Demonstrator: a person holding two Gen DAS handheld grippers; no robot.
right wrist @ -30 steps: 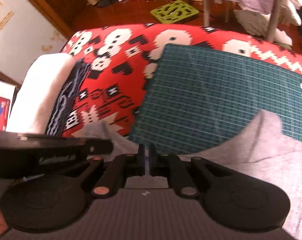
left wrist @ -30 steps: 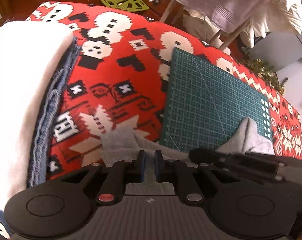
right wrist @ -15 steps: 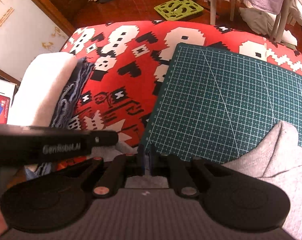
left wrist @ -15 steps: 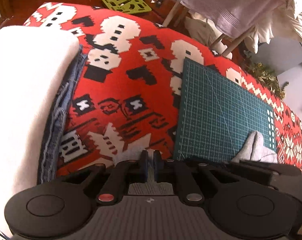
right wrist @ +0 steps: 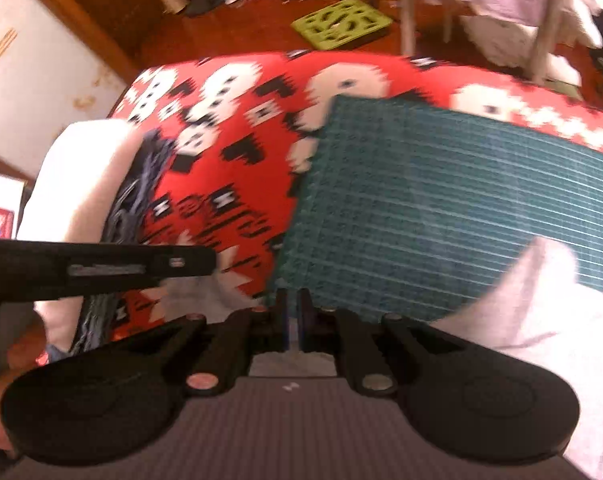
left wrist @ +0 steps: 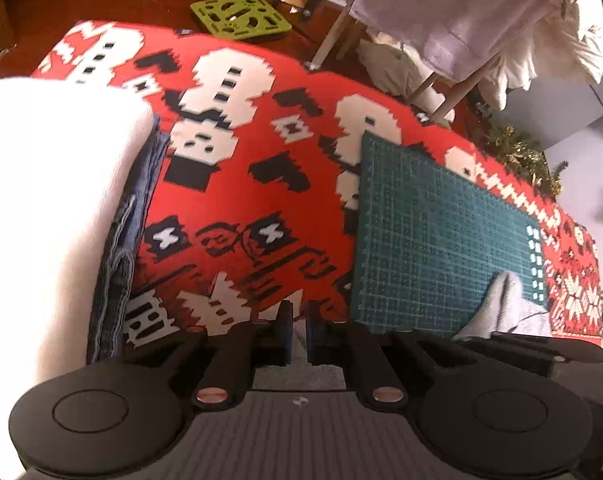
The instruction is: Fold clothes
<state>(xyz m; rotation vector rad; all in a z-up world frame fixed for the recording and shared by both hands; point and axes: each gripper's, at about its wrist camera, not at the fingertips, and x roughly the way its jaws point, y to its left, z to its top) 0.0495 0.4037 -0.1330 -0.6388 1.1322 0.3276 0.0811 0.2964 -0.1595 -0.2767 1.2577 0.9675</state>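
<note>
1. Nearest the cameras, the left gripper (left wrist: 297, 330) and right gripper (right wrist: 292, 322) each have their fingers nearly together, pinching a thin edge of one grey garment (right wrist: 541, 304); grey cloth shows in both narrow gaps.
2. Just beyond, the garment's free part lies bunched on the near right of the green mat (left wrist: 441, 240), with a corner poking up by the right gripper's body in the left view. The rest hangs below the frame, unseen.
3. Left of the mat, the red patterned cloth (left wrist: 241, 200) covers the tabletop. At its left edge sits one stack: a white folded piece (left wrist: 53, 208) on top of a blue denim one (left wrist: 121, 248).
4. Farther off, one lime-green grid panel (left wrist: 241, 18) lies on the wooden floor, and pale laundry (left wrist: 481, 12) is draped over a wooden rack.
5. Count: two grippers, one grey garment in hand, two folded pieces stacked, one mat.
6. Risks, as I judge them: both grips hold only a thin hem, so a quick pull could slip the cloth free. Uneven height between the grippers would skew the fold. A wide swing left could knock the stack.
</note>
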